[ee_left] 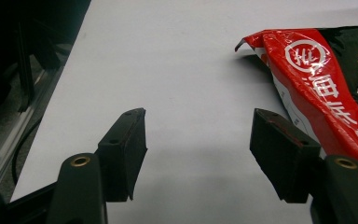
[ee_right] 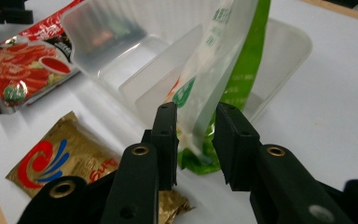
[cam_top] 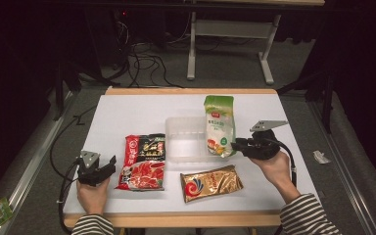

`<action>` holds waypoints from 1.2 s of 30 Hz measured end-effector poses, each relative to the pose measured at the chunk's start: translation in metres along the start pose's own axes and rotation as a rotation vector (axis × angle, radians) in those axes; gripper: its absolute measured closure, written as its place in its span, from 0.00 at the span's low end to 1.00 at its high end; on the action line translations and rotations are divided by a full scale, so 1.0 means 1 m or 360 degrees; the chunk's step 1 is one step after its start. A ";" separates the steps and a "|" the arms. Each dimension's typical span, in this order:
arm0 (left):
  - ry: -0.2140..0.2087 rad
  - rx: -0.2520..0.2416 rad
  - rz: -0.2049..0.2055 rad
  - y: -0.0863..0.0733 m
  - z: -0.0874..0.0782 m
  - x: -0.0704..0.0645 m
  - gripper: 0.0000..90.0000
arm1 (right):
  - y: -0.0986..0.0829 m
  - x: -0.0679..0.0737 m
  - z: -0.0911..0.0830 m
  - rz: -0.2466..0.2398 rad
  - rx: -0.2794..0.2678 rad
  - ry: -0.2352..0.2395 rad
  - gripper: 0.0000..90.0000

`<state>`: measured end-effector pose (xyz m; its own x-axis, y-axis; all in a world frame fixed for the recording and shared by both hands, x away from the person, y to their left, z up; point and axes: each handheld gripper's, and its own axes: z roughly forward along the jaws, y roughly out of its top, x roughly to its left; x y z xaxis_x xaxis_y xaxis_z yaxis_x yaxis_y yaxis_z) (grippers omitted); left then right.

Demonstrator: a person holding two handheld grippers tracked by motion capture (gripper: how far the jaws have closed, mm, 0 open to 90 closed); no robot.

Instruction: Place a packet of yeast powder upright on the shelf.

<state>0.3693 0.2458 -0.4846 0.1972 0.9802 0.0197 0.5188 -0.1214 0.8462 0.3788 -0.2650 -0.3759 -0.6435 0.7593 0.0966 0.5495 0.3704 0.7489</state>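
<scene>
1. Nearest me runs the front edge of the table [cam_top: 127, 110], a wooden strip; the top is white and matt. My striped sleeves come in over that edge.
2. My left tongs [cam_top: 108, 164] rest near the front left corner, jaws spread wide with nothing between them. In the left gripper view they [ee_left: 198, 135] frame bare white table, and the red and black packet [ee_left: 326, 88] lies just beside the right-hand jaw.
3. A gold packet [cam_top: 211, 182] lies flat toward the front edge, right of the middle.
4. My right tongs [cam_top: 235, 145] are toward the right edge, pointing in at the green and white pouch [cam_top: 219, 126]. In the right gripper view their jaws [ee_right: 195, 140] stand on either side of the pouch's lower edge, partly parted; whether the pads press it I cannot tell.
5. The pouch [ee_right: 214, 79] stands tilted, leaning over the right rim of the clear plastic tray [cam_top: 186, 134] at the middle of the table, its top toward the back edge.
6. Beyond the back edge: grey floor, black cables, the legs of a pale stand and dark surroundings.
</scene>
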 end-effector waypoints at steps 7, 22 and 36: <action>0.0007 0.0003 0.0004 0.000 0.000 0.000 0.41 | -0.010 0.004 0.006 -0.0028 0.0090 0.0008 0.81; 0.0012 0.0006 0.0007 0.000 0.000 0.000 0.41 | -0.015 0.005 0.017 -0.0048 0.0194 -0.0066 1.00; 0.0012 0.0002 0.0008 0.000 0.000 -0.001 0.41 | -0.012 0.013 0.007 -0.0130 0.0158 -0.0039 0.83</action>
<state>0.3690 0.2451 -0.4845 0.1937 0.9807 0.0281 0.5187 -0.1267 0.8455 0.3675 -0.2553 -0.3886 -0.6756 0.7370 0.0211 0.5468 0.4816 0.6849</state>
